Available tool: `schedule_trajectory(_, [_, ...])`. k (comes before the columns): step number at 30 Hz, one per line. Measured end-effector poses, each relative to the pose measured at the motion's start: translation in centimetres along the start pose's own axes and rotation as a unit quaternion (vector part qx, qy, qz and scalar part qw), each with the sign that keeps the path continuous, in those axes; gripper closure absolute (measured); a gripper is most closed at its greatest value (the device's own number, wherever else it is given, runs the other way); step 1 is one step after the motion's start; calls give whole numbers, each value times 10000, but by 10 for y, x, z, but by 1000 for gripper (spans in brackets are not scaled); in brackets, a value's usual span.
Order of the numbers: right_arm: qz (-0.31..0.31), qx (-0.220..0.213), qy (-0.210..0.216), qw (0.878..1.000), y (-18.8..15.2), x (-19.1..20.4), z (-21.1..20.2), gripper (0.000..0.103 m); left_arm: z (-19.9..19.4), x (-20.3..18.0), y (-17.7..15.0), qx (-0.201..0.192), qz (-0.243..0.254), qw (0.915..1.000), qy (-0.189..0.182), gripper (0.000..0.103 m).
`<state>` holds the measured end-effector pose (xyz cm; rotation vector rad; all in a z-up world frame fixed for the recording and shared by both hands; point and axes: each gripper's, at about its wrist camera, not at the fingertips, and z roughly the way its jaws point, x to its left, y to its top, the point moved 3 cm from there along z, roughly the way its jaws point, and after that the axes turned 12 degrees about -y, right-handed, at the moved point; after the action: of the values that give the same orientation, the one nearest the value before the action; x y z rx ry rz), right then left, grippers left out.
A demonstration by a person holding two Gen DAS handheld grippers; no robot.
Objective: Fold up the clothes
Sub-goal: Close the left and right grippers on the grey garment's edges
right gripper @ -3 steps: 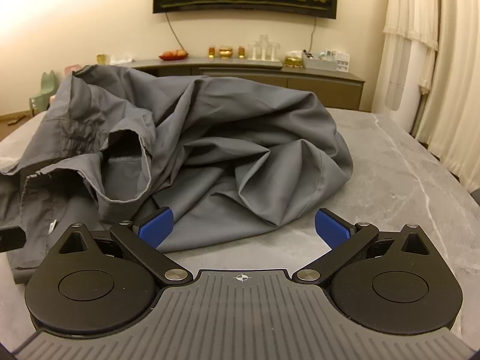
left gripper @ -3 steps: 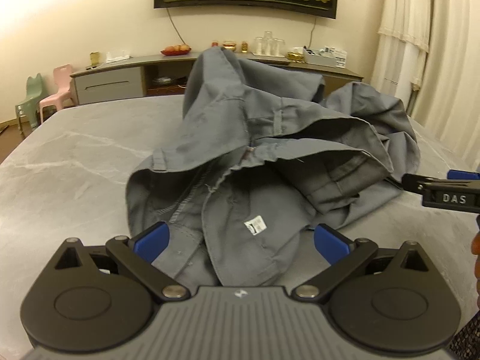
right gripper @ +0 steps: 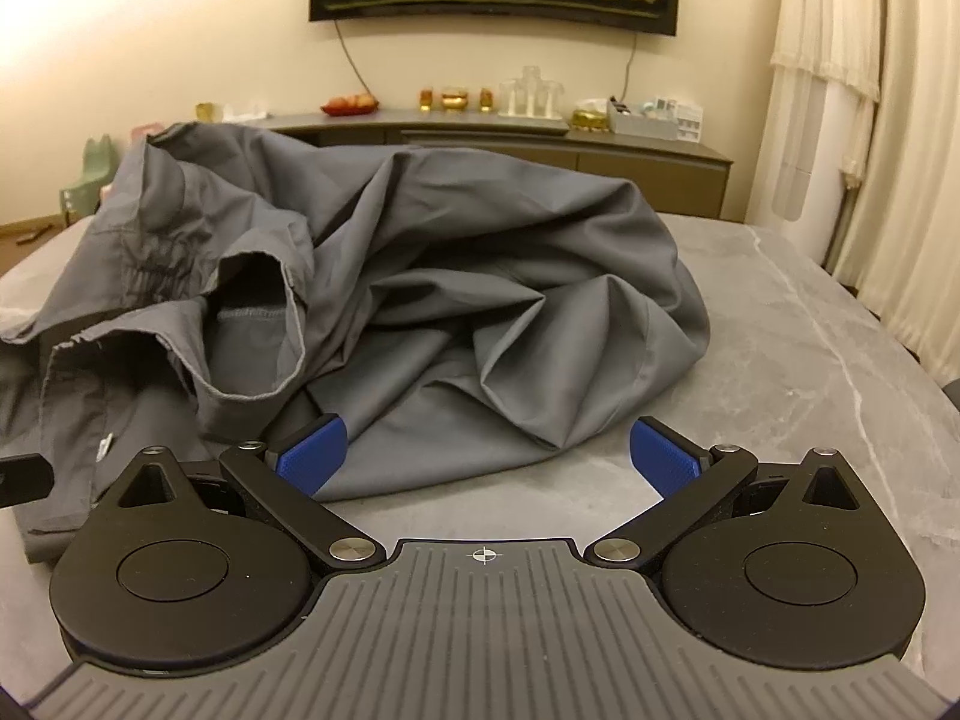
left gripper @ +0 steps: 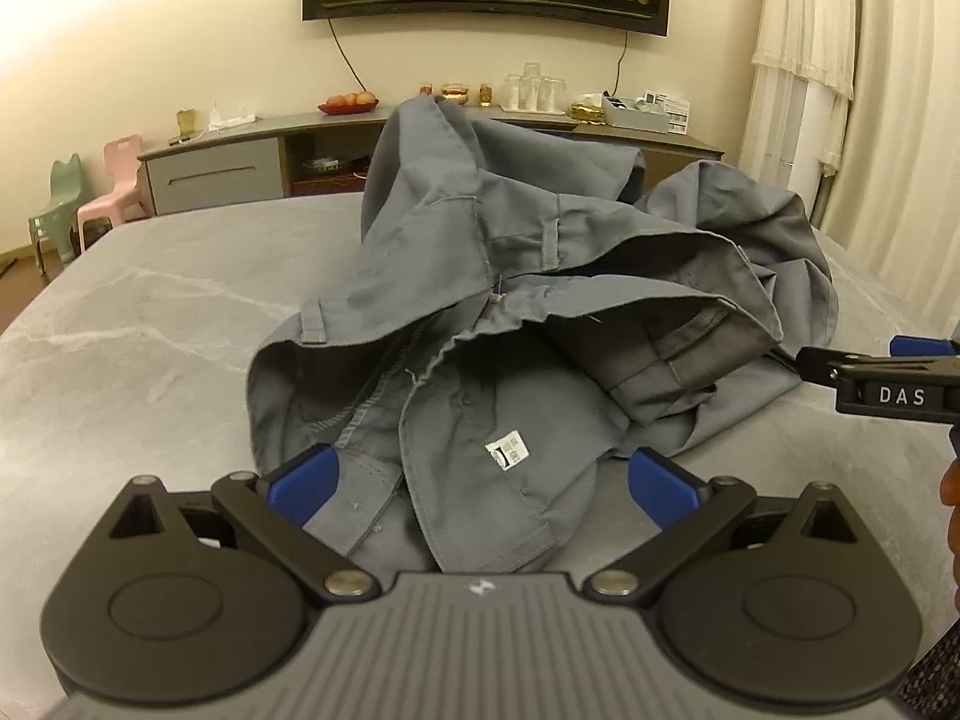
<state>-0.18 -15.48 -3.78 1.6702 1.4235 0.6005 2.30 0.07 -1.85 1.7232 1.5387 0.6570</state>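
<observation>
Left gripper (left gripper: 480, 480) released, jaws wide over crumpled grey trousers (left gripper: 510, 312) on marble table (left gripper: 150, 312); right gripper (right gripper: 486, 450) released, trousers at its 11 o'clock.

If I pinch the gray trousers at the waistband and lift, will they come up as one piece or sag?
The gray trousers lie in a soft crumpled heap, so they will likely sag and unfurl below the pinch. The smooth folds in the right wrist view suggest thin, light cloth. On the polished marble table a push would probably slide or bunch them.
</observation>
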Motion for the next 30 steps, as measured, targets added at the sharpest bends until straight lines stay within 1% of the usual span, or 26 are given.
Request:
schedule_trajectory(3, [-9,34,-20,10000,-1,0,1,3,4,-8,-3,65,133,9999,88,0])
schedule_trajectory(7, [-21,80,-47,10000,-2,-1,2,3,4,-4,-4,97,70,9999,-79,0])
schedule_trajectory(8, [-90,147,-83,9998,1,2,6,3,4,-4,-5,96,67,9999,-85,0])
schedule_trajectory(13, [-70,12,-147,9999,-2,-1,2,3,5,-1,-6,117,14,9998,-143,0])
schedule_trajectory(17, [-139,-64,-313,9994,-2,-1,2,3,12,-3,-11,299,-112,9990,-310,0])
schedule_trajectory(20, [-176,-381,-406,9983,-4,-1,-3,3,14,-7,-12,359,92,9991,-188,0])
schedule_trajectory(21, [-178,-442,-384,9981,-4,-1,-4,3,13,-8,-11,354,110,9992,-175,0])
schedule_trajectory(25, [-202,-318,-184,9991,-3,1,-2,3,11,-9,-10,341,204,9991,-158,0])
schedule_trajectory(30, [-251,-196,2,9995,-3,4,-1,3,15,-7,-11,534,147,9976,-425,0])
